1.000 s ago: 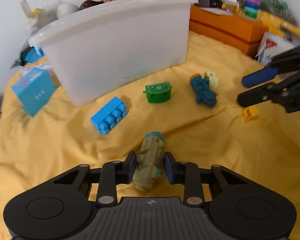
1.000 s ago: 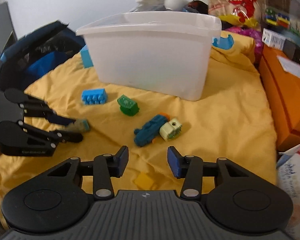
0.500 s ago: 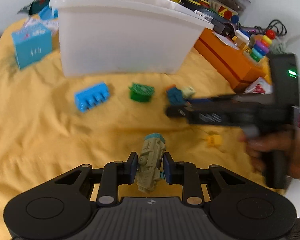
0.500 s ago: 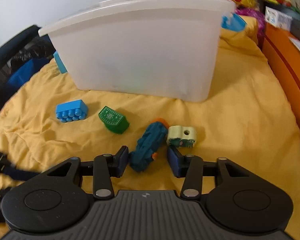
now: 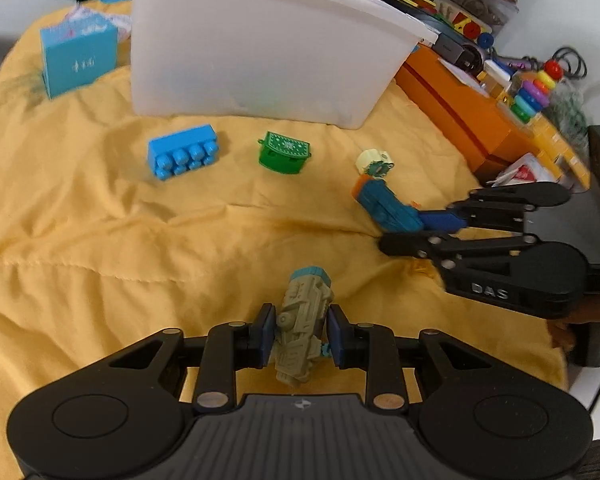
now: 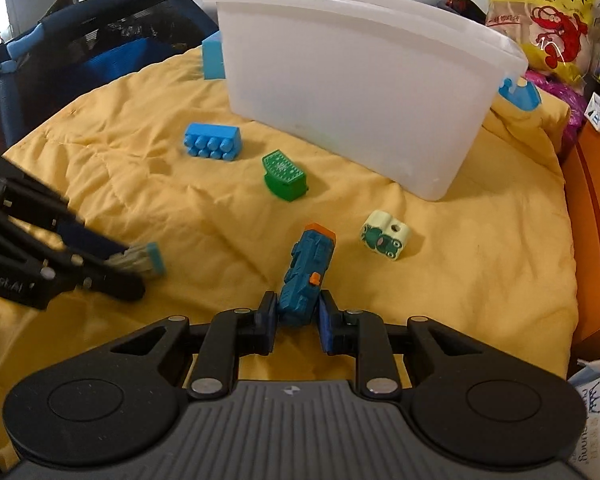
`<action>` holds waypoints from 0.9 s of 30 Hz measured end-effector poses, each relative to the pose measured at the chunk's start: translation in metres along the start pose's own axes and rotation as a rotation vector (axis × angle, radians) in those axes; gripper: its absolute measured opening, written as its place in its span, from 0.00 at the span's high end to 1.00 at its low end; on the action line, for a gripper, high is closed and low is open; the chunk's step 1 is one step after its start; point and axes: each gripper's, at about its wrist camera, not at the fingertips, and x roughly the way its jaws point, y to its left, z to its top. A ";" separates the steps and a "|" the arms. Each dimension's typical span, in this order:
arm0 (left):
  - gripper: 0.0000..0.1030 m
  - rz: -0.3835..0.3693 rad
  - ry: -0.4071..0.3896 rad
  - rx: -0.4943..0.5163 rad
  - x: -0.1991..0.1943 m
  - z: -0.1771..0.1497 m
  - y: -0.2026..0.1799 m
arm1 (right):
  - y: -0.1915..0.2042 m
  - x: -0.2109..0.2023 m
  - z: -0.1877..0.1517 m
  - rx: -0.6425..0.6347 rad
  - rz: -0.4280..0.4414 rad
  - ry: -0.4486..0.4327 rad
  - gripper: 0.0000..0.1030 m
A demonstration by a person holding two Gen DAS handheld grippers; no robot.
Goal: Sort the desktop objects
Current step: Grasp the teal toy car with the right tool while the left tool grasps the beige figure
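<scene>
Tools both loaded: left tool [image 5: 300, 336] clamps olive toy [image 5: 303, 332] nr front edge of yellow blanket [image 5: 80, 240]; right tool [image 6: 297, 320] pinches teal toy [image 6: 306, 276] mid-blanket. Blue brick [image 6: 213, 141], green chest [image 6: 284, 176], frog block [image 6: 385, 240] lie before white bin [image 6: 360, 80] at blanket's back edge.

Wrinkled matt yellow cloth [image 5: 100, 240] (quilted); smooth translucent plastic bin [image 5: 260, 60]
</scene>
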 end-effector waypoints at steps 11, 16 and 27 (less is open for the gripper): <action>0.56 0.102 -0.028 0.079 -0.004 -0.003 -0.011 | -0.006 -0.005 -0.004 0.090 -0.020 -0.040 0.67; 0.56 0.096 -0.025 0.099 -0.005 -0.007 -0.018 | -0.007 0.003 0.002 0.100 -0.069 -0.032 0.52; 0.66 0.109 -0.016 0.218 -0.002 -0.013 -0.034 | -0.004 0.006 0.002 0.075 -0.031 -0.027 0.66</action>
